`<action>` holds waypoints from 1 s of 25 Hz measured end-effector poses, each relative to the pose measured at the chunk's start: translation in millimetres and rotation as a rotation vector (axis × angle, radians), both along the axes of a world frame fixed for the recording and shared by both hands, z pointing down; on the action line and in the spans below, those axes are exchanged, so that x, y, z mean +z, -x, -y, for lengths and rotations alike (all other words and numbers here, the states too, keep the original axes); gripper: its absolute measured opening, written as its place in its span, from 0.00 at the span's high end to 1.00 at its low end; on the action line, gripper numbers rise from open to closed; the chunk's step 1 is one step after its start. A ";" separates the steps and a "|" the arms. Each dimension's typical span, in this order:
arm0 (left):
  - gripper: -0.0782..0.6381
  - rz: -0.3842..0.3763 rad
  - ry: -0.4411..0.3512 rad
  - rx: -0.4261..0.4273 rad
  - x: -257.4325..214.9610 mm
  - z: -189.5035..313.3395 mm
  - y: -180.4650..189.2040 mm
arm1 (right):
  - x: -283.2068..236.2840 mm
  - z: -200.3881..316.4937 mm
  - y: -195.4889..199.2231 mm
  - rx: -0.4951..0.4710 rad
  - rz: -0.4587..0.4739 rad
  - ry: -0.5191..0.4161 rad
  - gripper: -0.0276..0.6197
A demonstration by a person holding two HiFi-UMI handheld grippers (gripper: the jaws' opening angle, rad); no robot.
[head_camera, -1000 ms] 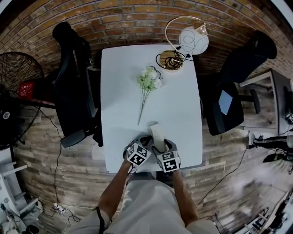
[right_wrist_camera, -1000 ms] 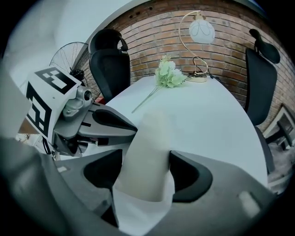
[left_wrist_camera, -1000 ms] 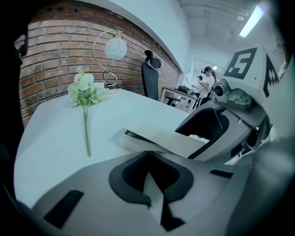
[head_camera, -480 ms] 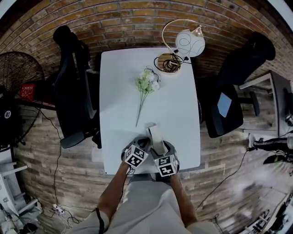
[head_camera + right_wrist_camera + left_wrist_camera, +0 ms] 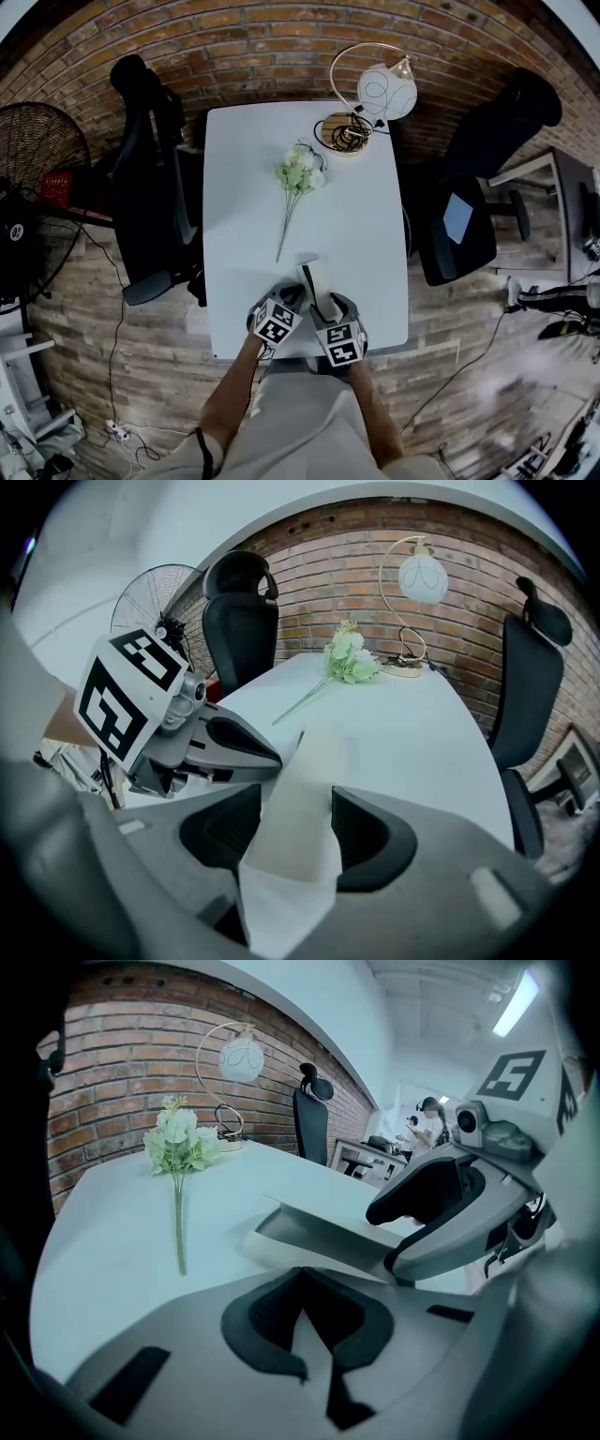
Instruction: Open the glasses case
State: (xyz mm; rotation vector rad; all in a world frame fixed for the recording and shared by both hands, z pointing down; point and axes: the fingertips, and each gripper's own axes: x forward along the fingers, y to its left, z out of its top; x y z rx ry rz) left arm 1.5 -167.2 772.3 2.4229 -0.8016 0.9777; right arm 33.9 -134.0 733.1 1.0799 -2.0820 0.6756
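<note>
A long white glasses case (image 5: 316,279) lies on the white table (image 5: 366,234), close to its near edge and pointing away from me. My right gripper (image 5: 324,302) straddles the case's near end. In the right gripper view its jaws are closing on the case (image 5: 314,780), and both pads touch its sides. My left gripper (image 5: 296,298) comes in from the left at the same end. It is shut on a thin white edge of the case (image 5: 314,1321). The case body (image 5: 323,1232) stretches ahead, with the right gripper (image 5: 441,1204) beside it.
A bunch of pale artificial flowers (image 5: 300,173) lies mid-table, its stem toward me. A gold lamp with a white globe (image 5: 380,89) stands at the far edge. Black office chairs (image 5: 150,169) (image 5: 487,178) flank the table, and a fan (image 5: 37,155) stands at left.
Both grippers stay at the case's near end. The right gripper's marker cube has turned slightly. The case has not visibly moved.
</note>
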 end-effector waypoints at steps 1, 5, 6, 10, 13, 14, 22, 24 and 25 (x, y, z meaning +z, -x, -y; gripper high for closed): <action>0.88 0.000 0.000 -0.001 0.0 -0.1 0.1 | -0.5 -0.2 -0.5 0.000 0.003 -0.004 0.59; 0.88 0.002 0.000 -0.005 0.3 -0.5 0.8 | -5.3 -1.7 -3.0 0.012 0.007 -0.005 0.65; 0.89 0.002 -0.001 -0.007 0.5 -0.4 0.9 | -6.8 -1.9 -3.6 0.015 0.007 -0.003 0.66; 0.88 0.002 -0.001 -0.011 0.6 -0.5 1.0 | -9.4 -2.4 -5.3 0.021 0.016 -0.006 0.69; 0.89 0.002 0.001 -0.016 0.2 -0.7 0.9 | -9.6 -2.1 -7.6 0.022 0.022 -0.017 0.71; 0.88 0.002 0.001 -0.018 0.1 -0.4 0.9 | -10.5 -1.7 -8.7 0.027 0.023 -0.018 0.72; 0.88 0.003 0.002 -0.026 0.4 -0.2 0.8 | -13.4 0.1 -18.8 0.057 0.024 -0.020 0.76; 0.89 0.004 0.002 -0.028 0.3 -0.1 1.2 | -14.2 0.7 -19.9 0.060 0.025 -0.021 0.77; 0.89 0.004 0.002 -0.029 0.0 -0.1 1.5 | -14.6 0.8 -20.4 0.062 0.026 -0.021 0.78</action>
